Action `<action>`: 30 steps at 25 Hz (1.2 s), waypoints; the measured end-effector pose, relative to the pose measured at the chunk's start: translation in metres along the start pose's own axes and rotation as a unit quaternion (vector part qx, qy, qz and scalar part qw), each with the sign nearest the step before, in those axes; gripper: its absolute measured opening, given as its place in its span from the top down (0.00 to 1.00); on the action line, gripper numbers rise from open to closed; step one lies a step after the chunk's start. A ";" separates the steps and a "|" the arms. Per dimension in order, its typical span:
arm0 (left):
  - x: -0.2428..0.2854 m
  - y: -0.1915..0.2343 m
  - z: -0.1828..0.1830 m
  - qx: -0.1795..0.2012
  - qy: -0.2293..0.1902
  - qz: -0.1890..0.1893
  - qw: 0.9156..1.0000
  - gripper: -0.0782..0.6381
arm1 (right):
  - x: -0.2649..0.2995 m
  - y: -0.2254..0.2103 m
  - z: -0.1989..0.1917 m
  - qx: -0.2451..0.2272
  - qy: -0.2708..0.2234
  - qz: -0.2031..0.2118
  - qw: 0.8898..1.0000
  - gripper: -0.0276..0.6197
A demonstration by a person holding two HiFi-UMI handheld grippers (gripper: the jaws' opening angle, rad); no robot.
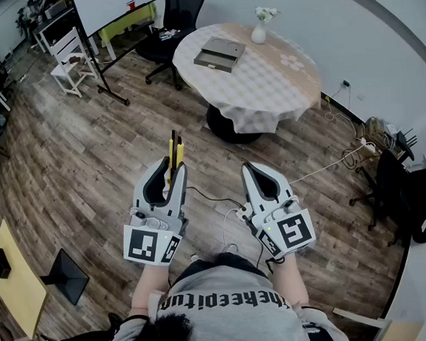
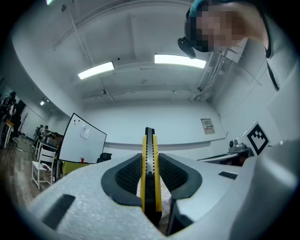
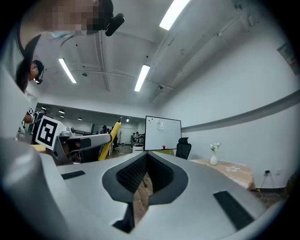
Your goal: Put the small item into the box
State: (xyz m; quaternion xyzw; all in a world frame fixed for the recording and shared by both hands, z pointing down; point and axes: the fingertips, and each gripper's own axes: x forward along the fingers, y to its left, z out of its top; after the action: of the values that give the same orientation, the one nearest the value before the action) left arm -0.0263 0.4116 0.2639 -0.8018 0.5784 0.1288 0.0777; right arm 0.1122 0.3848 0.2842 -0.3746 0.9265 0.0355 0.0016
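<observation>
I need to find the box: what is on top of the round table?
A cloth covers the round table; on it sit a flat grey box and a white vase of flowers. The cloth hides the tabletop; the box's inside does not show.

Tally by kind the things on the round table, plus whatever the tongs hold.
Box: 1
Vase of flowers: 1
Yellow utility knife, gripped in the left tongs: 1
Total: 3
</observation>
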 end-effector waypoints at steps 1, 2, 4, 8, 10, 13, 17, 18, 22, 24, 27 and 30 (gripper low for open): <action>-0.002 0.000 0.000 0.001 0.000 -0.001 1.000 0.72 | -0.001 0.001 0.000 0.000 0.000 0.000 1.000 0.95; -0.004 -0.001 0.000 0.002 0.000 -0.001 1.000 0.72 | -0.002 0.003 -0.001 0.000 0.001 -0.001 1.000 0.95; -0.007 0.000 0.001 0.001 -0.001 -0.002 1.000 0.72 | -0.003 0.006 -0.001 0.001 0.000 -0.001 1.000 0.95; -0.011 0.003 0.005 -0.002 -0.004 -0.003 1.000 0.72 | -0.002 0.012 0.000 0.000 0.001 -0.002 1.000 0.95; -0.012 0.004 0.007 -0.003 -0.006 -0.005 1.000 0.72 | -0.002 0.014 0.001 -0.001 0.001 -0.003 1.000 0.95; -0.017 0.007 0.008 -0.004 -0.007 -0.007 1.000 0.72 | -0.002 0.021 0.001 -0.003 0.001 -0.004 1.000 0.95; -0.024 0.010 0.010 -0.005 -0.010 -0.011 1.000 0.72 | -0.003 0.029 -0.001 -0.004 0.003 -0.007 1.000 0.95; -0.027 0.011 0.011 -0.006 -0.010 -0.013 1.000 0.72 | -0.003 0.031 -0.001 -0.002 0.000 -0.009 1.000 0.95; -0.037 0.015 0.012 -0.008 -0.015 -0.023 1.000 0.72 | -0.006 0.038 -0.001 0.012 -0.020 -0.020 1.000 0.95; -0.039 0.018 0.012 -0.011 -0.015 -0.025 1.000 0.72 | -0.005 0.041 -0.002 0.010 -0.019 -0.022 1.000 0.95; -0.037 0.022 0.012 -0.014 -0.014 -0.025 0.999 0.72 | -0.001 0.041 -0.002 0.008 -0.017 -0.019 1.000 0.95; -0.031 0.027 0.012 -0.013 -0.016 -0.024 1.000 0.72 | 0.008 0.039 0.000 0.006 -0.019 -0.015 1.000 0.95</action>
State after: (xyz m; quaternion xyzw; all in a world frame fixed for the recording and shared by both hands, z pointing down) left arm -0.0628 0.4343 0.2627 -0.8138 0.5564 0.1473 0.0801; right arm 0.0793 0.4066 0.2866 -0.3875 0.9209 0.0368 0.0225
